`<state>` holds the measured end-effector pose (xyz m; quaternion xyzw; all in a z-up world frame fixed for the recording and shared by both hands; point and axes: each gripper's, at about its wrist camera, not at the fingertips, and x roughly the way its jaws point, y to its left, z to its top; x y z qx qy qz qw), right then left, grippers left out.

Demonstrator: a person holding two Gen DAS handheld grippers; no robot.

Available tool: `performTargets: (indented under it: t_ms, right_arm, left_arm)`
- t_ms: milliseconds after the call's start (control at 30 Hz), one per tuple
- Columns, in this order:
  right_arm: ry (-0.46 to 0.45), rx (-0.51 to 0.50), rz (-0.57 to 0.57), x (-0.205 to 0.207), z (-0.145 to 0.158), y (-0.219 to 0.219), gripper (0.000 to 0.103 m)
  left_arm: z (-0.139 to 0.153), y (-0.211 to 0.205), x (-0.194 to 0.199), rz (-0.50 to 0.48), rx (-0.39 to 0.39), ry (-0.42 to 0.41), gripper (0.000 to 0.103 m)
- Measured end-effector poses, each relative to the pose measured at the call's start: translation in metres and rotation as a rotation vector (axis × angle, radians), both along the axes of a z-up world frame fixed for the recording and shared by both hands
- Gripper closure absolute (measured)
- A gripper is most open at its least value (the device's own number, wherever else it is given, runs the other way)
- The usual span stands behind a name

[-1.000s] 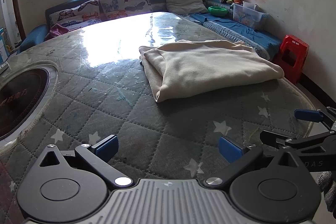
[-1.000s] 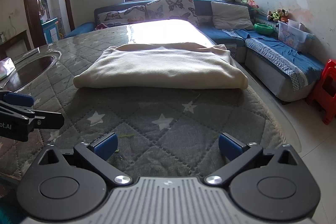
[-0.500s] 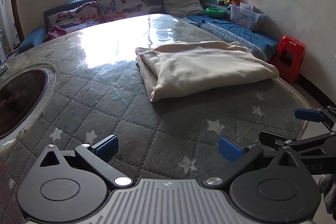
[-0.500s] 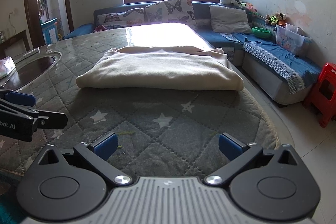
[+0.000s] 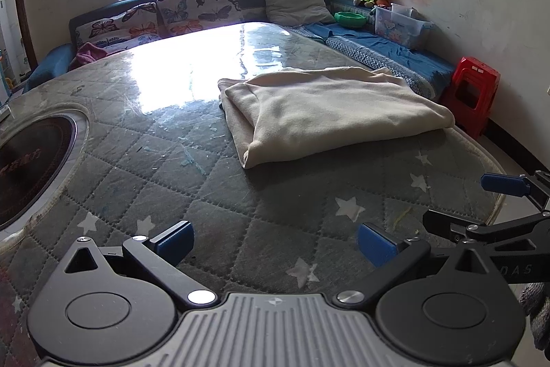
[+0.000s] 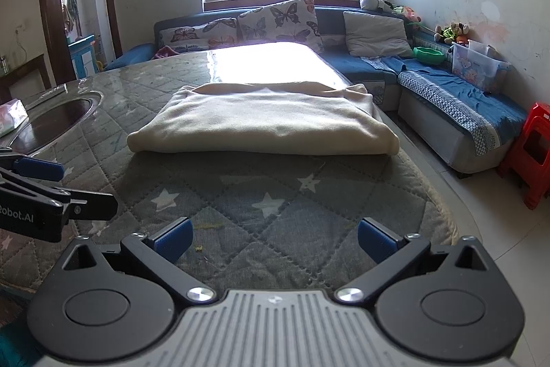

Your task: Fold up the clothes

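Observation:
A cream garment (image 5: 330,107) lies folded into a thick rectangle on the quilted grey table cover (image 5: 220,202), toward the table's right edge; the right wrist view shows the same cream garment (image 6: 264,122) straight ahead. My left gripper (image 5: 275,241) hovers open over the near part of the table, well short of the cloth, with nothing between its blue pads. My right gripper (image 6: 273,239) is open too, back from the garment's near fold. Each gripper shows at the edge of the other's view.
A round dark inset hob (image 5: 31,160) sits in the table at the left. A blue corner sofa (image 6: 443,92) with butterfly cushions (image 6: 278,19) runs behind and to the right. A red stool (image 6: 531,150) stands on the floor by the table's right edge.
Both grippers have drawn back slightly from the folded garment, which looks a little farther off in both views. The cloth itself has not moved.

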<state>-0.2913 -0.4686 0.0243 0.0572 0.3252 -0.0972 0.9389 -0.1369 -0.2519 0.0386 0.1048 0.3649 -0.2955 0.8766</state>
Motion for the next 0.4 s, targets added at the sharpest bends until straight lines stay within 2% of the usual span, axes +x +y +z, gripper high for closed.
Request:
performTargets:
  t_ms: [400]
  right_arm:
    - [0.000,0.014,0.001,0.0057,0.0005,-0.0022,0.000]
  left_arm:
    - [0.0008,-0.0048,0.0076,-0.001,0.009,0.005,0.000]
